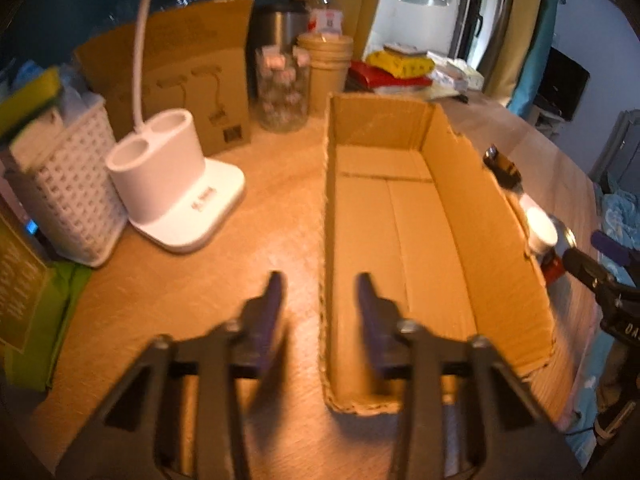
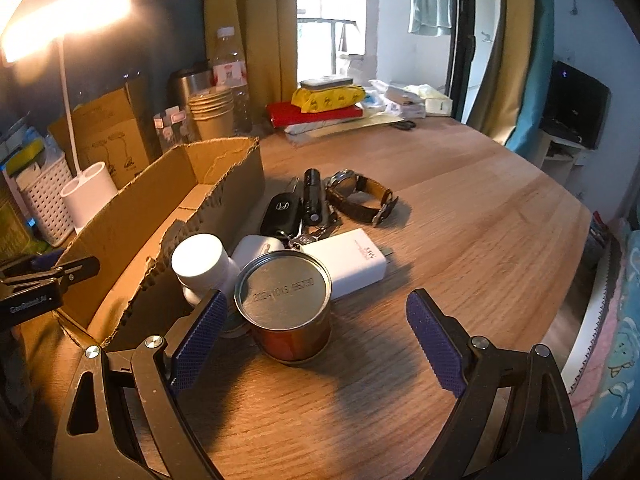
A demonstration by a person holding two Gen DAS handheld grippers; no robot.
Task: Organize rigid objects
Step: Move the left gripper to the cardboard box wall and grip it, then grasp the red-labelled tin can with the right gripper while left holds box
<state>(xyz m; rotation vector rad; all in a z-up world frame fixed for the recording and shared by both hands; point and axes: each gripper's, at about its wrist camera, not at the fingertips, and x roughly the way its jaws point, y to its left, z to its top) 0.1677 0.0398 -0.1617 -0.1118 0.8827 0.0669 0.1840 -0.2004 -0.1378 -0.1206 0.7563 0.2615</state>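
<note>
An open cardboard box (image 1: 404,248) lies empty on the wooden table. My left gripper (image 1: 320,300) hangs open astride the box's near left wall, one blurred finger on each side and not touching it. My right gripper (image 2: 316,336) is open around a metal can (image 2: 284,300), which stands upright nearer the left pad. Behind the can, outside the box's torn right wall (image 2: 132,232), lie a white bottle (image 2: 200,258), a white charger (image 2: 352,258), a car key (image 2: 282,210), a black flashlight (image 2: 311,196) and a wristwatch (image 2: 360,196).
A white lamp base (image 1: 176,192) and a white basket (image 1: 68,192) stand left of the box. A glass jar (image 1: 282,88), paper cups (image 1: 326,68) and a steel pot line the back. Stacked packets (image 2: 324,104) sit far back. The table edge (image 2: 576,248) curves at the right.
</note>
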